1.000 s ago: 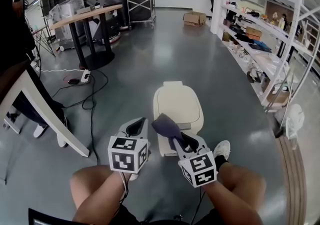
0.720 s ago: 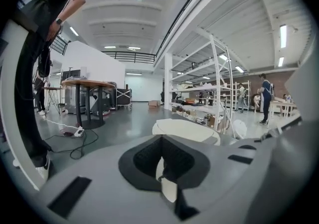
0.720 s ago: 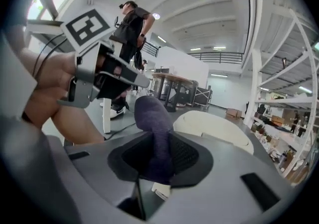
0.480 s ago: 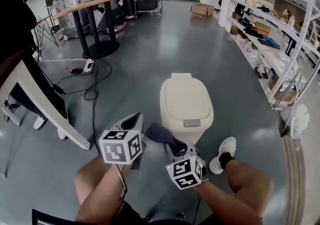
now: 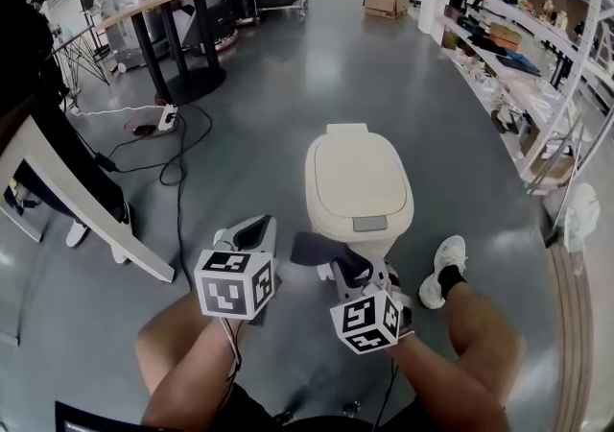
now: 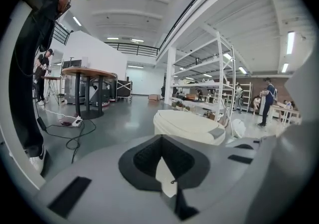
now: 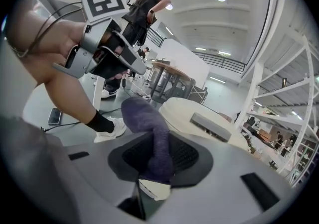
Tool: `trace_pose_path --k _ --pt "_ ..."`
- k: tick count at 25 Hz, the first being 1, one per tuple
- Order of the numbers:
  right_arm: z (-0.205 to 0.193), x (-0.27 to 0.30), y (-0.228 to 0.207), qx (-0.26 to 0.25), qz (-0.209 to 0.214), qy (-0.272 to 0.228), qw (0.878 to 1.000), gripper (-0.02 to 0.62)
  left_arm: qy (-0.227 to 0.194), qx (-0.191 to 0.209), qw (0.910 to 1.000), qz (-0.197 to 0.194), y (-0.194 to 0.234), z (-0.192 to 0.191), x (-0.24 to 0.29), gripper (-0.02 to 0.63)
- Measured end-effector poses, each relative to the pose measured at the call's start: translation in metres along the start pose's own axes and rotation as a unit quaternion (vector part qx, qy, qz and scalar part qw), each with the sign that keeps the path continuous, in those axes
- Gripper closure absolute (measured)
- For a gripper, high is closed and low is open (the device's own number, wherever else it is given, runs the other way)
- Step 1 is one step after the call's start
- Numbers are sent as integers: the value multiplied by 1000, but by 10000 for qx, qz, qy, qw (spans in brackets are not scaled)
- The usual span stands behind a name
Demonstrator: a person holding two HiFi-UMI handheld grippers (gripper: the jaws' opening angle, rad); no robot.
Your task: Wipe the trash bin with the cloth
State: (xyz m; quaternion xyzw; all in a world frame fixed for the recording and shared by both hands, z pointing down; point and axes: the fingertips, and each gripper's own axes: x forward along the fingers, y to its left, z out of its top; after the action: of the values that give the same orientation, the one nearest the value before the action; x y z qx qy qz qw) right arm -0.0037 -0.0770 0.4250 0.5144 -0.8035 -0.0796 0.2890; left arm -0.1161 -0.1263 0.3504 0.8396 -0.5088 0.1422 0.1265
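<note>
A cream trash bin [image 5: 358,185] with its lid shut stands on the grey floor; it also shows in the left gripper view as the bin [image 6: 187,126] and in the right gripper view as the bin [image 7: 194,116]. My right gripper [image 5: 353,272] is shut on a purple cloth [image 5: 321,250], just in front of the bin's near side. The cloth [image 7: 149,128] sticks up from between the jaws of the right gripper [image 7: 159,161]. My left gripper [image 5: 251,231] hovers left of the bin's front, shut with nothing in it [image 6: 162,156].
A white sloping table leg [image 5: 86,209] and black cables [image 5: 173,171] with a power strip [image 5: 165,118] lie to the left. White shelving [image 5: 518,56] runs along the right. A person's white shoe [image 5: 444,267] rests right of the bin. Another person stands at far left.
The right gripper with the cloth has come back off the lid's near-left corner and now sits lower, in front of the bin. The left gripper has barely shifted.
</note>
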Motion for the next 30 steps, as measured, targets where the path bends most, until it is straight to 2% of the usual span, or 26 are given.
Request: trace_pose_path --k 6,15,24,30 --pt "-16 -6 -9 20 -82 66 9999 495 199 80 9998 17 -2 -19 6 609" --pt "-39 -14 -37 319 -308 169 9989 495 427 221 9987 -150 -22 -38 24 609" --pt "-60 -22 -65 696 -476 267 9961 495 515 363 9974 -348 -37 -50 38 609" --pt "-70 -29 -76 744 -593 312 9950 495 639 395 9966 -350 -45 -50 33 609"
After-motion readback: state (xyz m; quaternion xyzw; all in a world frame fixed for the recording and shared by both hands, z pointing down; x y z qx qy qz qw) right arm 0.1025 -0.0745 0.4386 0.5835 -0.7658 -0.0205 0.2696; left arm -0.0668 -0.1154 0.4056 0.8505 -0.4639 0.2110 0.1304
